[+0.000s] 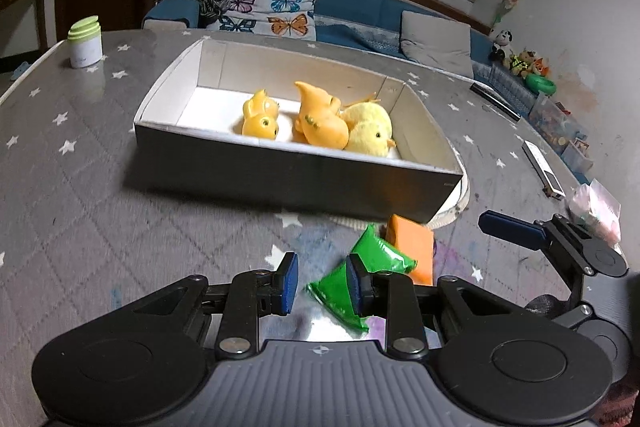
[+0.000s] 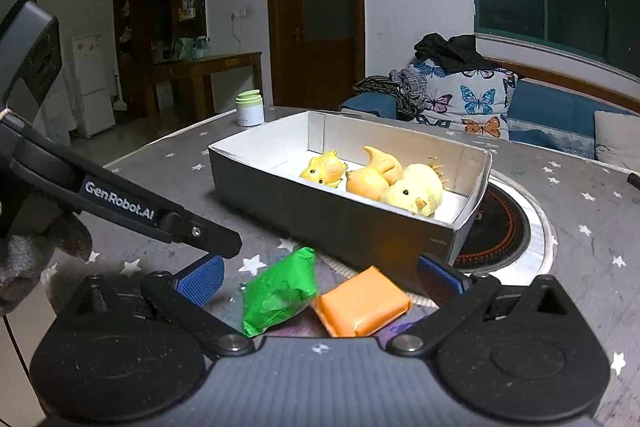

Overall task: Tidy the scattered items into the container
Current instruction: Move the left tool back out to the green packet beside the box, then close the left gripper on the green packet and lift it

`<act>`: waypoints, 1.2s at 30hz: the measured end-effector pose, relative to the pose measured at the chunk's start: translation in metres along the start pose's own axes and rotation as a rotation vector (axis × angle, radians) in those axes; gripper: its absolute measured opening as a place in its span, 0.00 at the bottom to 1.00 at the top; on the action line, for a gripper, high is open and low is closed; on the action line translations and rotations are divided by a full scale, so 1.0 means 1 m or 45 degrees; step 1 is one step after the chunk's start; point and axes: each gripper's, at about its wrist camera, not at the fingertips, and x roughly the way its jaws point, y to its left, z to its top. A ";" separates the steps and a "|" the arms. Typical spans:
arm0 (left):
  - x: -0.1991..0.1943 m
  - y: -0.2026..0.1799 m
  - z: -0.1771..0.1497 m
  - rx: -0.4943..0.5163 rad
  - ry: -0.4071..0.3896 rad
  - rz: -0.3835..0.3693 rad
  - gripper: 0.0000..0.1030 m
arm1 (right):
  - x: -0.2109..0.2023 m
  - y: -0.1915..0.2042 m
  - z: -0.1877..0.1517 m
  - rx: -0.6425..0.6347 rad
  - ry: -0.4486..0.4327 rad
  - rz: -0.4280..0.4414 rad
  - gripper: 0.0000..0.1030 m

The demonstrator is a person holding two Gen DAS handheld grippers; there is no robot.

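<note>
A grey box with white inside (image 1: 280, 171) (image 2: 320, 215) stands on the star-patterned table and holds two orange toy animals (image 1: 262, 117) (image 2: 326, 169) and a yellow plush chick (image 1: 370, 133) (image 2: 416, 193). A green packet (image 1: 376, 259) (image 2: 278, 293) and an orange block (image 1: 414, 247) (image 2: 362, 301) lie on the table in front of the box. My left gripper (image 1: 322, 285) is open; the green packet lies at its right finger, partly behind it. My right gripper (image 2: 320, 277) is open wide, with packet and block between its fingers.
A white jar with a green lid (image 1: 85, 43) (image 2: 250, 109) stands at the table's far left. A round hotplate (image 2: 504, 227) lies under the box's right end. A white remote (image 1: 544, 169) and a plastic bag (image 1: 596, 207) lie at the right edge.
</note>
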 end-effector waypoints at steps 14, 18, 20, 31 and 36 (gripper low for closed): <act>0.000 -0.001 -0.017 -0.041 0.023 -0.002 0.28 | -0.008 0.012 -0.015 0.030 0.004 -0.004 1.00; 0.001 -0.001 -0.018 -0.046 0.031 0.001 0.28 | -0.007 0.016 -0.019 -0.002 0.011 -0.022 1.00; 0.002 -0.002 -0.018 -0.047 0.031 0.001 0.28 | -0.007 0.017 -0.021 -0.014 0.013 -0.027 1.00; 0.007 -0.014 -0.016 0.047 0.042 -0.072 0.30 | 0.004 0.027 -0.022 -0.108 0.061 -0.001 1.00; 0.011 -0.025 -0.014 0.169 0.049 -0.124 0.30 | 0.012 0.033 -0.021 -0.138 0.076 0.027 1.00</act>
